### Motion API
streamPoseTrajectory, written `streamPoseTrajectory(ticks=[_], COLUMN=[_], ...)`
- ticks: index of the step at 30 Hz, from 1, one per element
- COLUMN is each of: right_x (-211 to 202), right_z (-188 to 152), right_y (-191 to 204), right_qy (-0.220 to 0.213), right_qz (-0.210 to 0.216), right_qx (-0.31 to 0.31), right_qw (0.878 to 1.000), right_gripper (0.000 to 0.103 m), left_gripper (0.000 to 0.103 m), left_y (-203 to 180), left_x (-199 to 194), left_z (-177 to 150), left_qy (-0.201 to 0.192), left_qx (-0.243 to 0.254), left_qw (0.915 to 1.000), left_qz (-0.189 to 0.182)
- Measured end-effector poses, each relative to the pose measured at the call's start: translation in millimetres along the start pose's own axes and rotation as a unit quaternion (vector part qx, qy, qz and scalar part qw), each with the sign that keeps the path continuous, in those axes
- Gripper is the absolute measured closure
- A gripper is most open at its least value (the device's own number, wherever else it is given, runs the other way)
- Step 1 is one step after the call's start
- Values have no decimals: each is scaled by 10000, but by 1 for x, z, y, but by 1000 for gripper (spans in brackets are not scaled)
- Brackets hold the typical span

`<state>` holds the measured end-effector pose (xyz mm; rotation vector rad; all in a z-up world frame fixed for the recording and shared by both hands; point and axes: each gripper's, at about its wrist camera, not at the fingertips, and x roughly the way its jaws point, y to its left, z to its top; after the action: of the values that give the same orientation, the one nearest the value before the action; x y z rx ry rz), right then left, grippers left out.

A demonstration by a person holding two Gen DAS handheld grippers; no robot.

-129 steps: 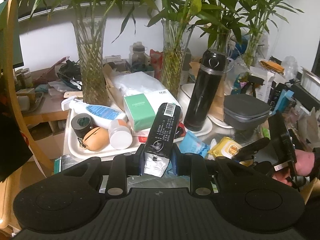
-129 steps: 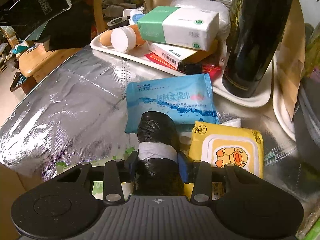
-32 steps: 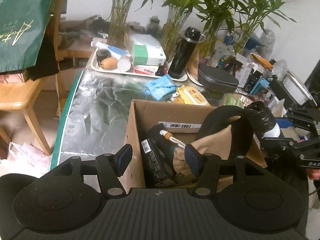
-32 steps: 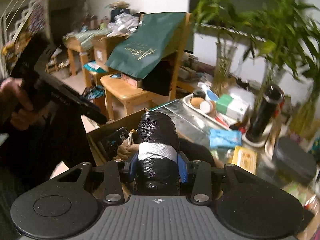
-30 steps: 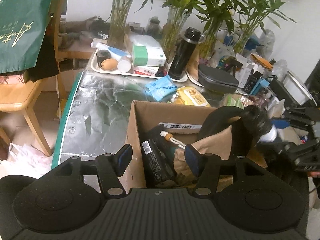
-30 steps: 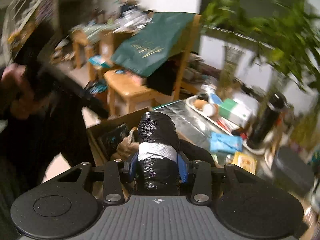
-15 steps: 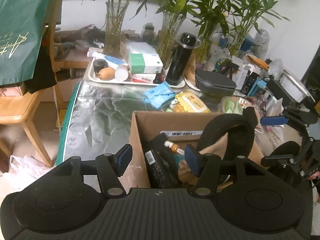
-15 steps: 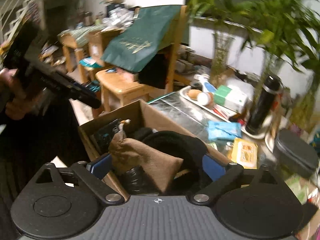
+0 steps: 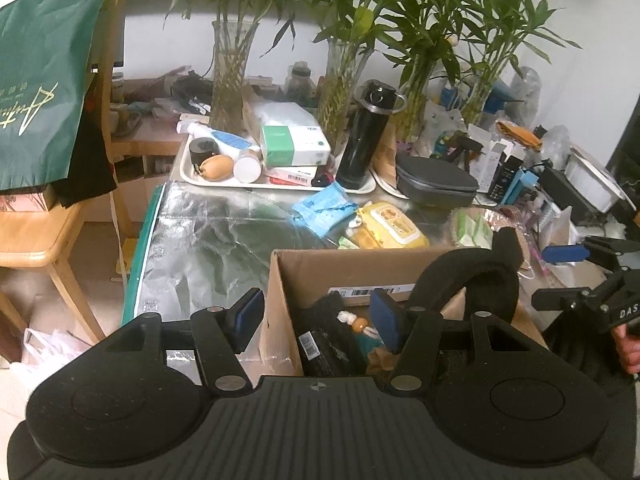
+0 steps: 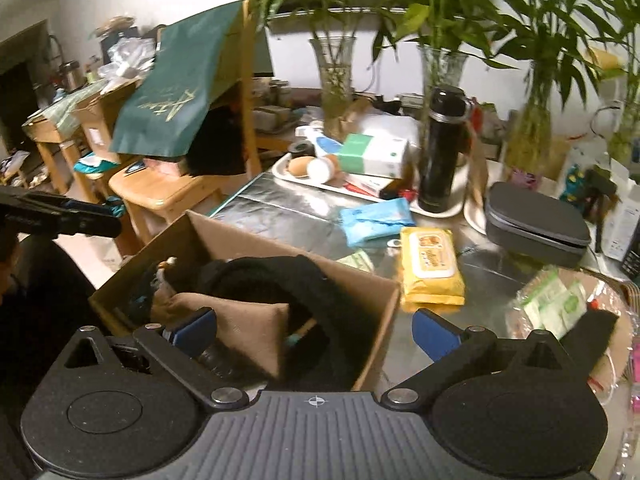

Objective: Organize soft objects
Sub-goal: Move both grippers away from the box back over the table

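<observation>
Table [image 9: 208,236]: covered with crinkled silver foil sheeting, crowded along its far side with glass vases of bamboo.
Wooden chair [image 10: 168,196]: stands beside the table's left end, a green bag [image 10: 176,96] draped over its back.
Cardboard box [image 10: 372,312]: open-topped, sitting at the table's near edge; both grippers hover over it.
Black neck pillow [image 9: 468,276]: stands arched in the box, its curve rising above the rim on the right side.
Tan pouch [image 10: 240,328]: lies in the box against the pillow, in the right wrist view just ahead of the right gripper.
Black packet [image 9: 320,344]: barcoded, tucked in the box's left part beside a cord with a wooden bead.
White tray [image 9: 188,172]: at the far side, carrying a green-and-white tissue pack [image 9: 294,146], a black tape roll, a brown egg-shaped thing and a white-capped bottle.
Black flask [image 10: 440,148]: upright at the right end of the tray.
Grey case [image 10: 536,224]: shut, right of the flask.
Yellow wipes pack [image 10: 430,268]: flat on the foil just beyond the box's far rim.
Blue wipes pack [image 10: 376,220]: flat on the foil between the yellow pack and the tray.
Left gripper [image 9: 318,316]: fingers spread, holding nothing, above the box's left wall.
Right gripper [image 10: 316,330]: fingers spread wide, empty, above the box's right end.
</observation>
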<state>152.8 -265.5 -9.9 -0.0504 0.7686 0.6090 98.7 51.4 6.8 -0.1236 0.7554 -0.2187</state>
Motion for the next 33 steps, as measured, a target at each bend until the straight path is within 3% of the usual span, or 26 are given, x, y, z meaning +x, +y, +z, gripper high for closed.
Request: streamPoseTrajectory(ticks=[8, 12, 20, 33], right_x=[2, 8, 15, 24], right_z=[3, 6, 9, 12], right_y=[-3, -14, -30, -39], right_qy=[-52, 12, 40, 50], right_qz=[-59, -76, -284, -431], right_qx=[108, 480, 920, 995], right_qw=[9999, 9988, 9953, 9941], right_gripper=[0, 0, 0, 0], left_gripper=[34, 28, 27, 25], left_y=[4, 4, 4, 0], left_x=[0, 0, 4, 27], left_z=[0, 1, 1, 1], left_qy=[-137, -199, -230, -1], left_qx=[-3, 57, 38, 11], left_qw=[9998, 9997, 9997, 10000], left_qz=[117, 125, 83, -1])
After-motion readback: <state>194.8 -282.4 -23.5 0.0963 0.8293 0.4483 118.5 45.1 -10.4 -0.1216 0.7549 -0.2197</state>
